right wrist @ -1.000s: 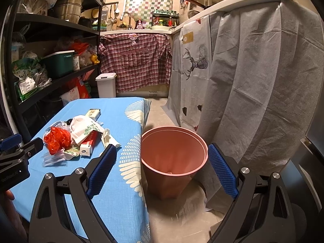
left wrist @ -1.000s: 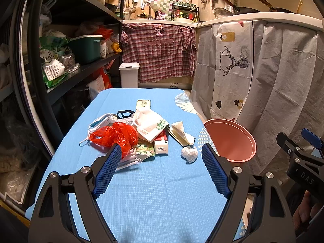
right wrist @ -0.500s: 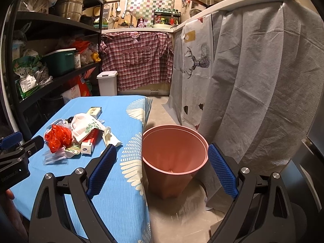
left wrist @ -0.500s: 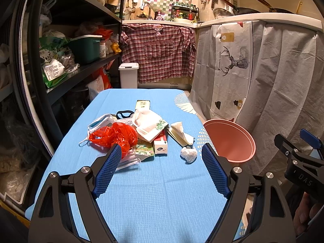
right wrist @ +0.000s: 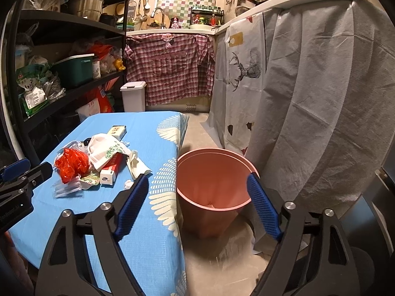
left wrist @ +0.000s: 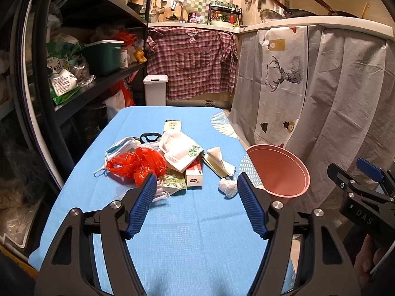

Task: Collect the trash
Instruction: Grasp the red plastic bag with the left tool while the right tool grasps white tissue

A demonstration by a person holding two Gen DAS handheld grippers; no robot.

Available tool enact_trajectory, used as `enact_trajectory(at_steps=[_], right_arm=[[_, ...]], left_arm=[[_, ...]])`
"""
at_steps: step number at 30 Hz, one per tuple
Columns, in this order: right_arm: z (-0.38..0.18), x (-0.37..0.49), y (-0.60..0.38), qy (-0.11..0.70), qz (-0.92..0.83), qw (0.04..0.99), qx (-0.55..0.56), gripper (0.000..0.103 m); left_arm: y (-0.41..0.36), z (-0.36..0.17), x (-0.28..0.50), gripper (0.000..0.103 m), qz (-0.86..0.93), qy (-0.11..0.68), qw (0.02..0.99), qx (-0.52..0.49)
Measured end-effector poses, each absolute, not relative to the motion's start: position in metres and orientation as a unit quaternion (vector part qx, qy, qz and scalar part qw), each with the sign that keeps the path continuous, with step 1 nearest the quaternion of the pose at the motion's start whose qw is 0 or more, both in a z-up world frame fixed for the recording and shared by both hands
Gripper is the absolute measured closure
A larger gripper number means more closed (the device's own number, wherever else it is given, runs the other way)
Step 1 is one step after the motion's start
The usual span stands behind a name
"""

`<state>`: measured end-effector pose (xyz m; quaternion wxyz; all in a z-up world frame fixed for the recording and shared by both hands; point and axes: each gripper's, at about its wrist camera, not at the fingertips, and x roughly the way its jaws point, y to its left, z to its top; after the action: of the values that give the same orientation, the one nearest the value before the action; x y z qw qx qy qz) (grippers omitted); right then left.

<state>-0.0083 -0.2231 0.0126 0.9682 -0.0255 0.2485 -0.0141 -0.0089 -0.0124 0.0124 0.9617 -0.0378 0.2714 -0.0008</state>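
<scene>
A: From the left wrist: left gripper (left wrist: 196, 198) over the near end of the blue table (left wrist: 187, 241), jaws apart and closing, nothing but cloth between them. Trash heaped mid-table: red plastic bag (left wrist: 138, 164), white printed bag (left wrist: 182, 151), red-and-white box (left wrist: 194, 176), folded napkins (left wrist: 218, 164), crumpled tissue (left wrist: 228, 187) just beside the right-hand pad.

B: From the right wrist: right gripper (right wrist: 197, 203) off the table edge, jaws apart, likewise closing, empty. Pink bin (right wrist: 212, 170) on the floor just beside the table, seen between the pads.

A: Only the bin's rim and inner wall from the left wrist, past the table's right edge. No view of its base.

B: Here, the whole bin down to the floor, plus something pale at the bottom; cannot tell what. Grey curtain (right wrist: 321, 103) behind it.

A: Shown only on the left side: black loop (left wrist: 149, 137) behind the heap, face mask (left wrist: 121, 148) under the red bag.

B: Mostly hidden here behind the red bag. Left gripper visible at the left border.
</scene>
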Motion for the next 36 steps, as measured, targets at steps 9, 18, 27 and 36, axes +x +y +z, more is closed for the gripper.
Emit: enact_trajectory(at_steps=[9, 18, 27, 36], right_arm=[[0.014, 0.016, -0.199, 0.262, 0.027, 0.964, -0.038, 0.053], [0.002, 0.071, -0.165, 0.288, 0.080, 0.954, -0.018, 0.068], [-0.033, 0.121, -0.139, 0.308, 0.111, 0.945, -0.020, 0.068], [-0.077, 0.165, -0.125, 0.366, 0.126, 0.922, -0.021, 0.068]], left_arm=[[0.010, 0.002, 0.009, 0.061, 0.032, 0.283, 0.957, -0.051], [0.044, -0.014, 0.041, 0.064, 0.068, 0.303, 0.948, -0.074], [0.068, -0.040, 0.079, 0.064, 0.091, 0.318, 0.940, -0.082], [0.072, -0.066, 0.110, 0.064, 0.091, 0.344, 0.931, -0.078]])
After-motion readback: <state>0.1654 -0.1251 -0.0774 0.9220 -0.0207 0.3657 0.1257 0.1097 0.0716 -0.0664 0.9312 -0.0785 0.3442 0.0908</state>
